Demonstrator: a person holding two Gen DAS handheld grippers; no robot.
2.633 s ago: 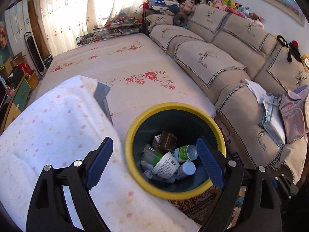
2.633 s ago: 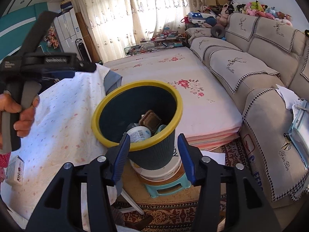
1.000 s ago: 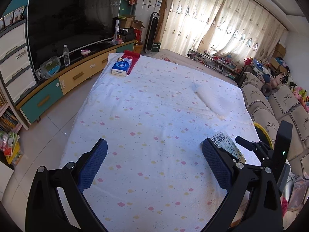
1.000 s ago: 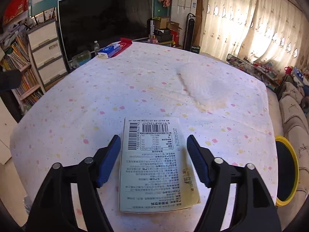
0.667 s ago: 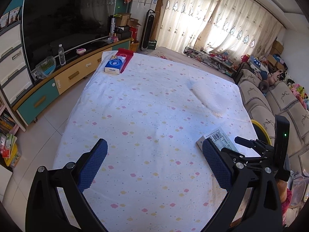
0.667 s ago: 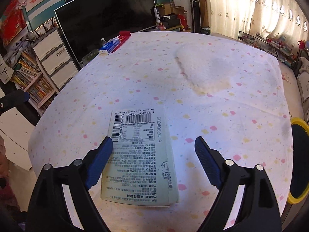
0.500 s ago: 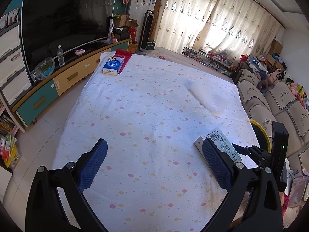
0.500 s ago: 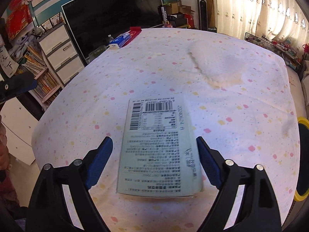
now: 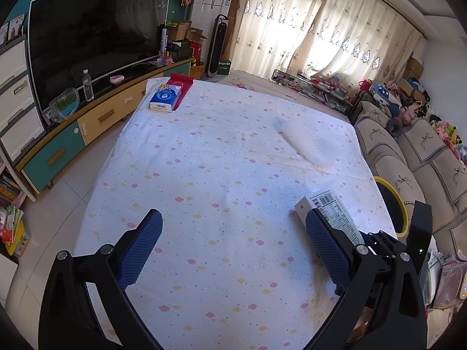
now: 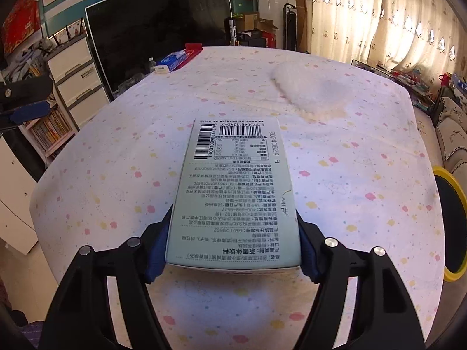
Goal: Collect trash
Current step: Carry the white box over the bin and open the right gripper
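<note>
Right gripper: blue pads pressed against both long sides of a pale green box, near its lower end; box clamped flat, printed face up, barcodes at the far end. Centre of the right wrist view, box over the table; contact between box underside and cloth cannot be told. In the left wrist view, same box at lower right, partly behind the left gripper's right pad, with the black frame of the right gripper just beyond it.

Left gripper: jaws spread wide, nothing between the pads, held above the near end of the table at lower centre of the frame.

Table covered with a white cloth dotted pink and yellow. Raised lump under the cloth at upper right of centre in the right wrist view.

Yellow-rimmed bin at the right edge of the right wrist view, beside and below the table edge; same bin at the right of the left wrist view, between table and sofa.

Blue tissue pack at the far left corner of the table, touching a red box. Large black television at upper left, on a low cabinet. Curtains at upper right.
</note>
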